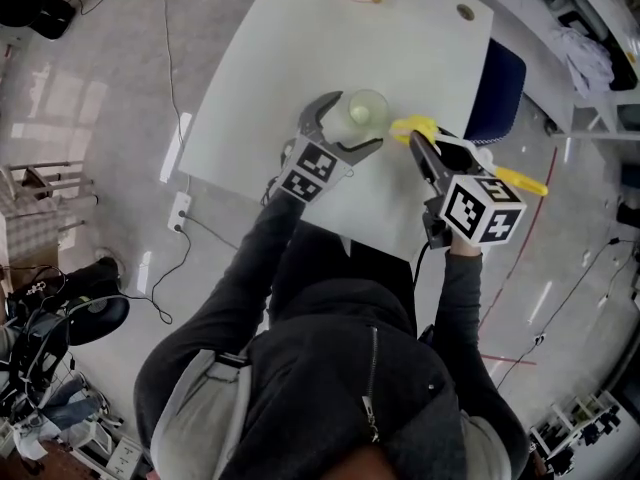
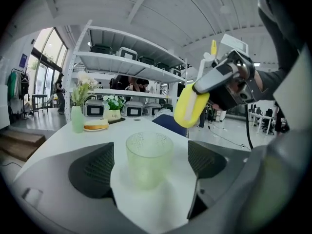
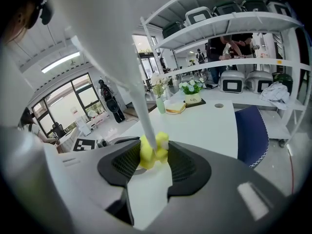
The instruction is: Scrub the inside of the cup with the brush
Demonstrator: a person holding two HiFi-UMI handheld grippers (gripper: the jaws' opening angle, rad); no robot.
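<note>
Left claw [image 1: 356, 121], in the head view, rests low over the white rectangular table [image 1: 300, 58] with its two curved jaws spread round the translucent pale-green plastic cup [image 1: 368, 111], which stands upright. Just right of the cup, the right claw [image 1: 418, 146] is clenched on the long yellow plastic brush [image 1: 520, 180]. The brush's front end comes close to the cup's rim, and its handle runs away from the cup, past the marker cube. A dark blue chair [image 1: 500, 78] stands right of the cup, at the table's edge.

In the left gripper view the cup [image 2: 149, 165] sits between the two dark ribbed pads [image 2: 92, 169]. A strip of white tabletop shows on either side of it, so the jaws are released, not pressing it. Above and to the right of the cup, the yellow end of the brush [image 2: 191, 104] sticks out of the right claw, clear of the rim and outside the cup.

In the right gripper view the jaws are closed on a yellow lump of the brush [image 3: 152, 150], with a pale stem rising from it toward the camera. The cup cannot be made out.
</note>
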